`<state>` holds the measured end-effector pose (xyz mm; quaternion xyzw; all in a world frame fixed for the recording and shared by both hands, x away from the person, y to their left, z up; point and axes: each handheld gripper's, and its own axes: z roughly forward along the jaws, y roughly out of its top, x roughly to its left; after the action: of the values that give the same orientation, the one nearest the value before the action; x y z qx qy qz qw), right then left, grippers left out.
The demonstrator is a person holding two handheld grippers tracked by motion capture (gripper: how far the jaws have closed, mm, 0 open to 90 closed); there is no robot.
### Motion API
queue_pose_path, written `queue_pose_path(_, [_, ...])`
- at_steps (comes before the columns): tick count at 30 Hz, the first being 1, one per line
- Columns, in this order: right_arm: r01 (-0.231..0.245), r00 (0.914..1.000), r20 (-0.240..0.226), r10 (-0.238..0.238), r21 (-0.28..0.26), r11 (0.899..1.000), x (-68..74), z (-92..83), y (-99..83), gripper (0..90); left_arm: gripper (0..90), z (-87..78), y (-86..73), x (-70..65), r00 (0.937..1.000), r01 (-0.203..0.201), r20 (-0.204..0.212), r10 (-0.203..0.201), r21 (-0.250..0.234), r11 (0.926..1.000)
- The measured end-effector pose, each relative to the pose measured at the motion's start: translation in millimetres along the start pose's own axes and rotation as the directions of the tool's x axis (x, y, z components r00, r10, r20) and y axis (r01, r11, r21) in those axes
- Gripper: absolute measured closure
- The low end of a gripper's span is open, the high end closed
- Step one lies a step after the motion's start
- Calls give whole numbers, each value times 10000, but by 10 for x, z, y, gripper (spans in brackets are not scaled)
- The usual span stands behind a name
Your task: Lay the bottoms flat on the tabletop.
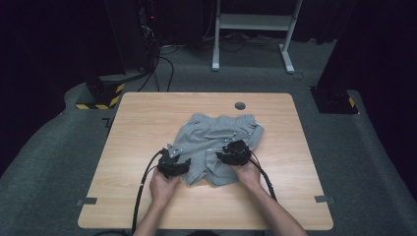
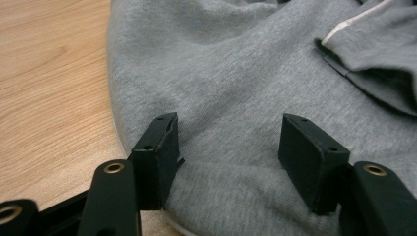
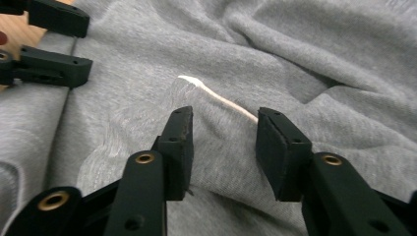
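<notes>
At the middle of the wooden table [image 1: 137,128] lies a pair of grey shorts [image 1: 211,137], crumpled, a little right of centre in the high view. At its lower left edge the left gripper [image 1: 173,164] rests with its jaws apart, the cloth between them but not pinched. Further right, the right gripper [image 1: 235,152] stands over the cloth near a white drawstring [image 3: 221,98], jaws also released.

Dim room, grey carpet [image 1: 54,162]. Wooden table [image 1: 147,113] w/ grommet [image 1: 240,105]. White desk frame [image 1: 253,22] behind, cables [image 1: 164,66], hazard-striped bases [image 1: 101,96].
</notes>
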<state>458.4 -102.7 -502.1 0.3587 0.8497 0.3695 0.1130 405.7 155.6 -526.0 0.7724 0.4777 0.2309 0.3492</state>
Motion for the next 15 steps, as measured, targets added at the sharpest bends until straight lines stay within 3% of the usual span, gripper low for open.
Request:
queue_pose_path(5, [210,9998,-79,-208,278,9994,-6,51,-12,752,407,0,0,0,10000,1,1,-1,1,10000])
queue_pose_path(10, [363,9993,-66,-362,259,9990,-16,32,-11,842,406,0,0,0,10000,-29,-20,29,-2,10000])
queue_pose_path(15, [605,9982,-54,-604,150,9981,17,-14,2,876,406,0,0,0,10000,-29,-18,29,-1,10000])
